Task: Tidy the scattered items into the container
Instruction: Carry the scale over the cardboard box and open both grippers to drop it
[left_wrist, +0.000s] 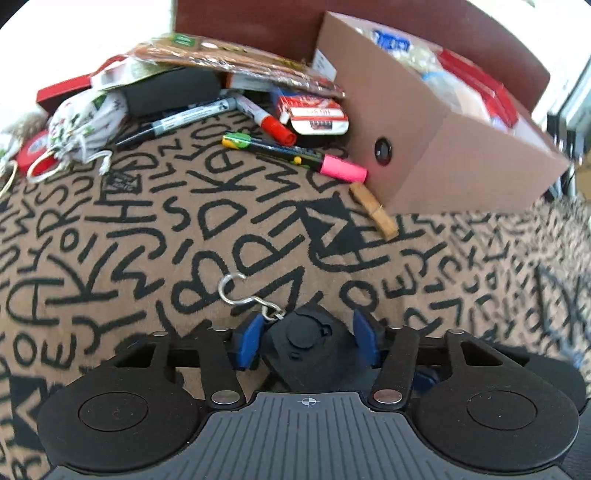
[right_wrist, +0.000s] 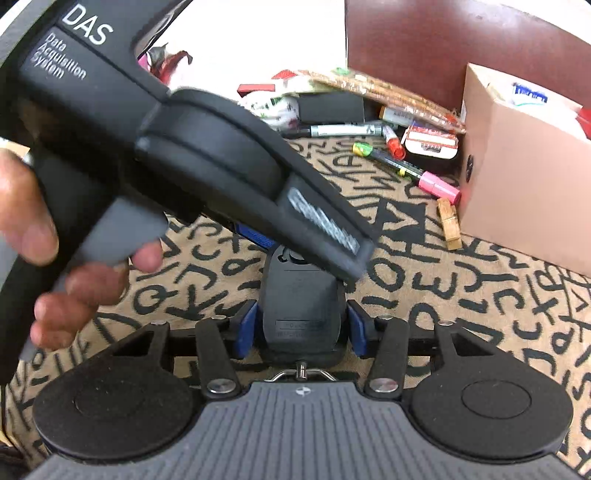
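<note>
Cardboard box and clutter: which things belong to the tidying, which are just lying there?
Job: cardboard box; pink-capped marker; clothespin; hooked black gadget, gripped by left gripper and right gripper.
Just there: lettered mat; brown panel.

Open patterned cloth (left_wrist: 155, 229) before the cardboard box (left_wrist: 417, 147); pink-capped marker (left_wrist: 295, 155) and clothespin (left_wrist: 375, 210) against its wall.

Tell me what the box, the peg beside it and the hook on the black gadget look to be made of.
Box: plain brown cardboard, matte, with folded edges and a punched hole. Peg: bare wood probably, tan with a visible grain. Hook: metal, silver and glossy, thin bent wire, attached to the black gadget, which looks like matte moulded plastic.
</note>
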